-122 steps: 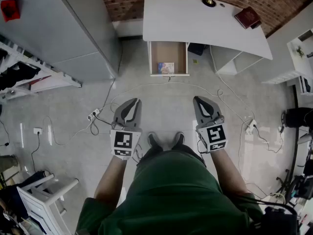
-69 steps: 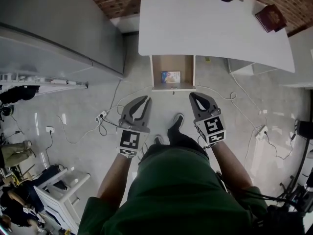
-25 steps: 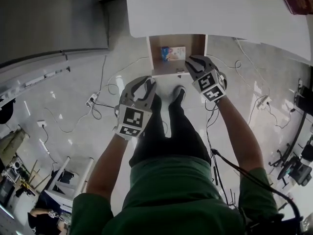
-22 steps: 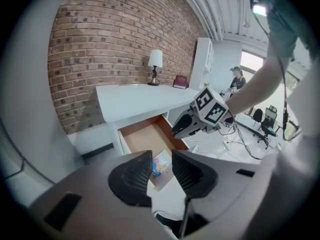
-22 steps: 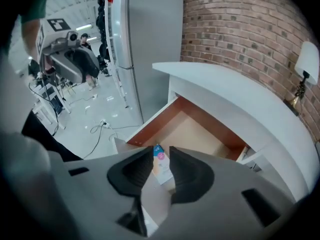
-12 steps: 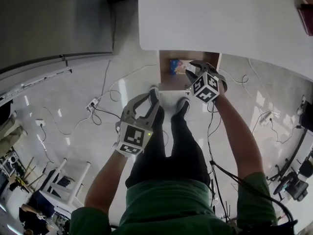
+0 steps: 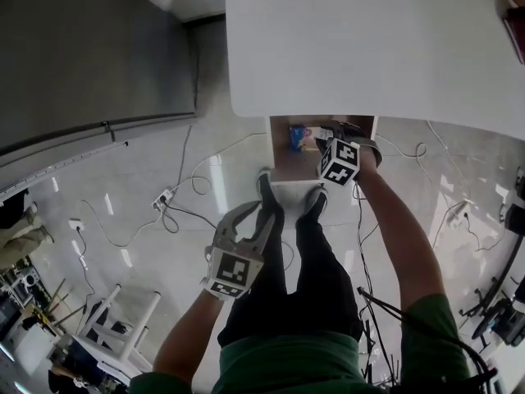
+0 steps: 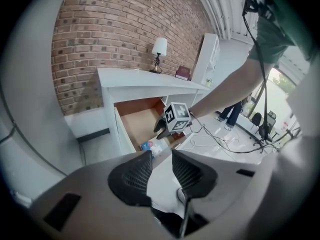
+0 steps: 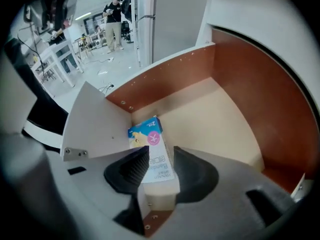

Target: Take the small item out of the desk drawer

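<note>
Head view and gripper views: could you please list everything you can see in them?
desk: one, white, over drawer
wall: one, red brick, behind desk
drawer: one, brown inside, pulled open
box: one, blue and white, in drawer by its front panel
lamp: one, white shade, on desk
book: one, dark red, on desk
cables: several, on floor
legs: two, black, before drawer
left gripper: grey, open, empty
right gripper: grey, in drawer, jaws opening at box, not gripping

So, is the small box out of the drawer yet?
No, in: the box lies on the drawer floor, between the right gripper's opening jaws.
</note>
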Action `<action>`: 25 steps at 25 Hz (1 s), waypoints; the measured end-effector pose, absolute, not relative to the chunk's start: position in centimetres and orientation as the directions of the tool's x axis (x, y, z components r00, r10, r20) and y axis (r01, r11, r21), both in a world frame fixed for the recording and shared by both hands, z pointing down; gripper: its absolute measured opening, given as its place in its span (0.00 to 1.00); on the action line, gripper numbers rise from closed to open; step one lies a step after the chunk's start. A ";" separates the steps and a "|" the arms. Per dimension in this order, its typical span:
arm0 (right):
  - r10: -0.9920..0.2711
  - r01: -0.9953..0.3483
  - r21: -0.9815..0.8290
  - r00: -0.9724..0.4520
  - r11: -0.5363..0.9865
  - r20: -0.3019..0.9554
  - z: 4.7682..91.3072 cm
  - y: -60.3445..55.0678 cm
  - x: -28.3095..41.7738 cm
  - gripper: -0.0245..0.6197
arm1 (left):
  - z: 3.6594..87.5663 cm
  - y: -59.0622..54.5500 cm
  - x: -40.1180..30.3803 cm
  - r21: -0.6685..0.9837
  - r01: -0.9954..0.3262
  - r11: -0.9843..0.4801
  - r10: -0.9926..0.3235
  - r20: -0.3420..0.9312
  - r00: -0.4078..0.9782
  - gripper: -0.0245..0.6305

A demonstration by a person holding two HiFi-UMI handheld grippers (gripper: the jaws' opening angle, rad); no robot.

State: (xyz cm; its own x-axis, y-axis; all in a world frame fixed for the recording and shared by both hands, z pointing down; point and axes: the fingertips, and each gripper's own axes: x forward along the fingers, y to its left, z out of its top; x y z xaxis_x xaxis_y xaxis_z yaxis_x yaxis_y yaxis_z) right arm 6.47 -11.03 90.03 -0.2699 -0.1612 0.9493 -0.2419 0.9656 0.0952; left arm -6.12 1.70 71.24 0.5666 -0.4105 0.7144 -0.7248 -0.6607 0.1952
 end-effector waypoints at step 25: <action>-0.205 -0.141 0.181 -0.180 0.973 0.962 94.4 -11.2 6.6 0.23 | 72.6 4.2 -7.4 0.220 -0.769 -0.600 -0.444 0.707 0.550 0.22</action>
State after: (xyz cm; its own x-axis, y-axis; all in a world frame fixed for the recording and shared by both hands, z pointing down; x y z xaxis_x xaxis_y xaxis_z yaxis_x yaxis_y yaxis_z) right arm 6.58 -11.25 94.40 -0.1805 -0.2048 0.9620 -0.1412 0.9733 0.1808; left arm -7.37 4.22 72.64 0.5499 -0.4444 0.7072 -0.7687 -0.6005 0.2204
